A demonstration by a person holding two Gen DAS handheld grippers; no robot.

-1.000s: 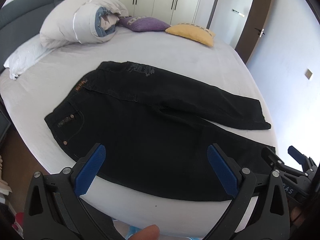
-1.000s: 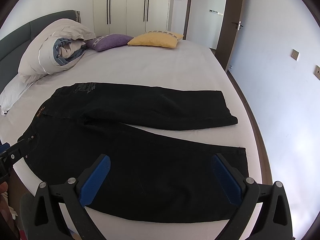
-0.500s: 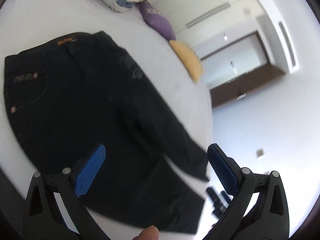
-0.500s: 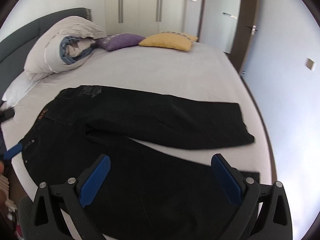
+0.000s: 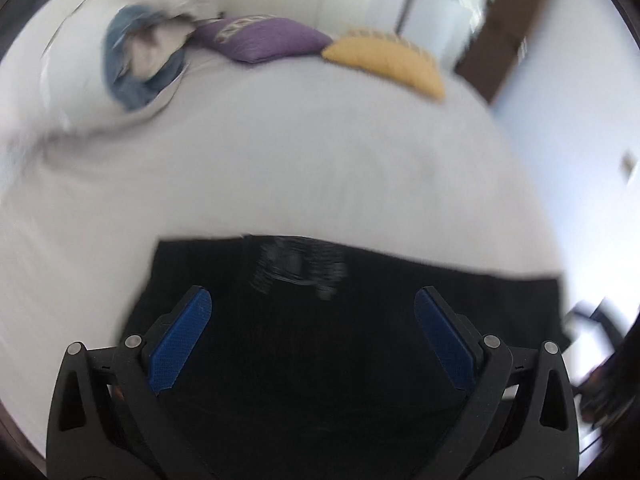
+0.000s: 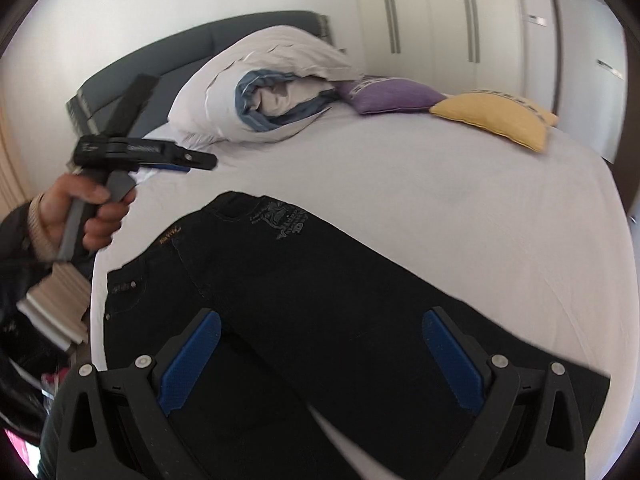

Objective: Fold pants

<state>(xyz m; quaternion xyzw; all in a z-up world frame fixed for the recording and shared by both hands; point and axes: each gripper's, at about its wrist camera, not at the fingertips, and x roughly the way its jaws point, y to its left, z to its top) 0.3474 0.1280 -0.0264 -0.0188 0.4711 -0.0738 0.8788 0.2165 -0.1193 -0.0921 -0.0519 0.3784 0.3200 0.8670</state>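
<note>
**K:** Bedroom setup, white bed sheet point(image 6: 460, 208) as the work surface. Landmark = the pants point(image 6: 320, 300), black denim, lying flat and spread near the bed's front edge, nothing folded yet.

**M:** Claw states?

**K:** Right claw point(image 6: 320, 356) spread wide, empty, hovering over the legs just below the crotch. Left claw point(image 5: 312, 336) also wide, empty, above the seat area; that view is motion-blurred. Right cam shows it from the side, off the waistband end of the pants, held in the person's hand point(image 6: 86, 212).

**M:** Handling?

**K:** My read: heavy-ish limp denim, thick at seams and waistband, not slippery, not fragile. It'll drape and drag on the sheet, so lift, don't slide. Best holds: waistband edge by the orange label point(image 6: 170, 236), and the hem or outer seam of the far leg. Pinch a single layer edge so the pads bite.

**M:** Beyond the pants?

**K:** Rolled duvet point(image 6: 276, 92), then purple cushion point(image 6: 392, 96) and yellow cushion point(image 6: 496, 118), grey headboard point(image 6: 172, 56) behind. All well apart from the pants.
</note>
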